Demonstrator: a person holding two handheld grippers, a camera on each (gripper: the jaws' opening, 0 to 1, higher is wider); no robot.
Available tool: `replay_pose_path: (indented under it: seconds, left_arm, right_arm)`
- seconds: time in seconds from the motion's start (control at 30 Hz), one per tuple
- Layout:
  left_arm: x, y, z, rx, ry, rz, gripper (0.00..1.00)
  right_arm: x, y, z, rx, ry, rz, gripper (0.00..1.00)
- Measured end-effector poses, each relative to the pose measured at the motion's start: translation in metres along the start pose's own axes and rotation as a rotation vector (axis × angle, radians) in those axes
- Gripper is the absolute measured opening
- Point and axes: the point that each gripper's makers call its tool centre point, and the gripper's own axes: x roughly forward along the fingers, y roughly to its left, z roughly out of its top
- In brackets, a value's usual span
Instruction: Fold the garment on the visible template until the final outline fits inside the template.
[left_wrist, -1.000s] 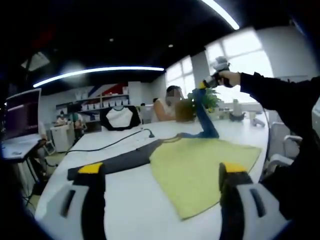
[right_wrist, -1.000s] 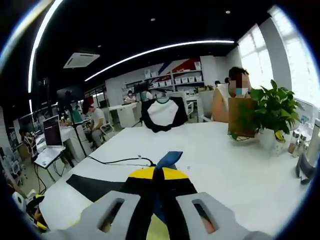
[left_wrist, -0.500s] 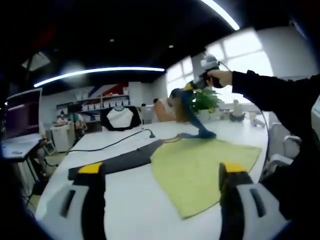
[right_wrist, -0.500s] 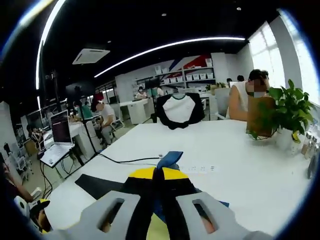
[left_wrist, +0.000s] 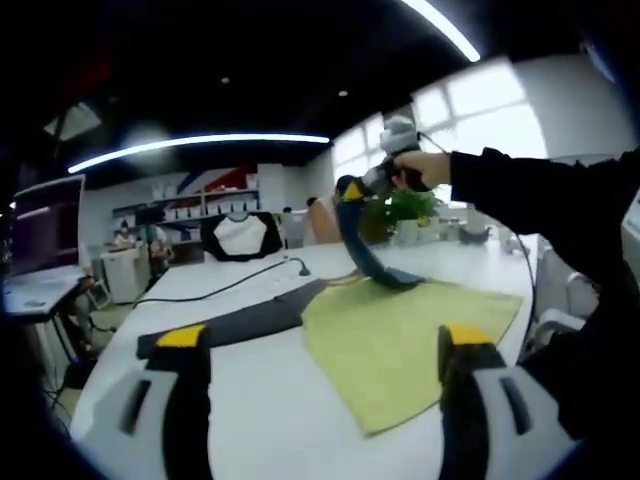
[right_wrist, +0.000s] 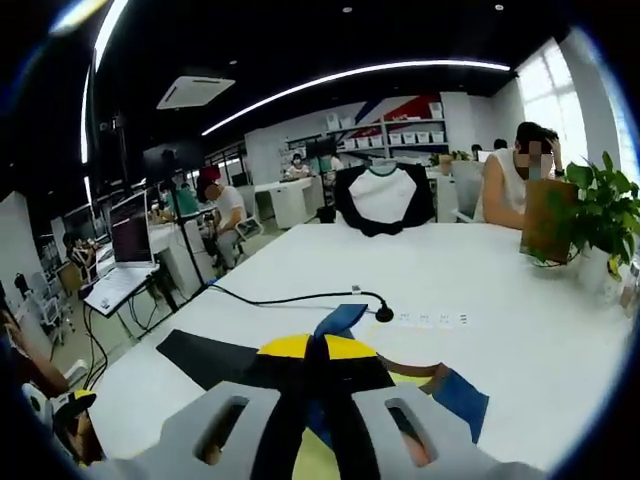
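Here the template (left_wrist: 225, 325), a dark strip on the white worktop (left_wrist: 260, 420), runs under the shirt (left_wrist: 400, 335), so its full outline is hidden. The yellow-green shirt lies flat ahead of the left gripper (left_wrist: 320, 350), between and beyond its wide-open jaws, untouched. The right gripper (right_wrist: 316, 352) has its jaws closed on the blue sleeve (left_wrist: 358, 240), lifted above the shirt's far edge; the pinch point itself is hard to see.
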Motion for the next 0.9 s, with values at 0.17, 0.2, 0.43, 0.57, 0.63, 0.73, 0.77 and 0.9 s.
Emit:
replay_pose_path:
  seconds: [0.17,0.2,0.43,0.57,0.63,0.73,0.77,0.9]
  left_arm:
    - [0.000,0.001,0.000,-0.002,0.001,0.002,1.00]
    - [0.001,0.001,0.000,-0.002,0.002,0.001,1.00]
    - [0.002,0.001,0.000,-0.002,0.003,0.001,1.00]
    - [0.003,0.001,-0.001,-0.004,0.003,0.002,1.00]
    - [0.003,0.001,-0.001,-0.005,0.004,0.003,1.00]
    - [0.002,0.002,-0.002,-0.008,0.005,0.005,1.00]
    - [0.002,0.002,-0.003,-0.008,0.005,0.006,1.00]
    - [0.001,0.002,-0.004,-0.011,0.006,0.007,1.00]
  right_arm:
    - [0.012,0.008,-0.019,0.003,0.029,0.014,0.00]
    - [0.014,0.009,-0.022,0.006,0.032,0.016,0.00]
    - [0.033,0.021,-0.047,0.009,0.075,0.038,0.00]
    - [0.041,0.025,-0.058,0.006,0.094,0.045,0.00]
    - [0.046,0.027,-0.064,0.006,0.107,0.052,0.00]
    - [0.053,0.030,-0.074,0.008,0.123,0.053,0.00]
    - [0.057,0.031,-0.078,0.011,0.127,0.054,0.00]
    - [0.066,0.035,-0.092,0.025,0.146,0.065,0.01]
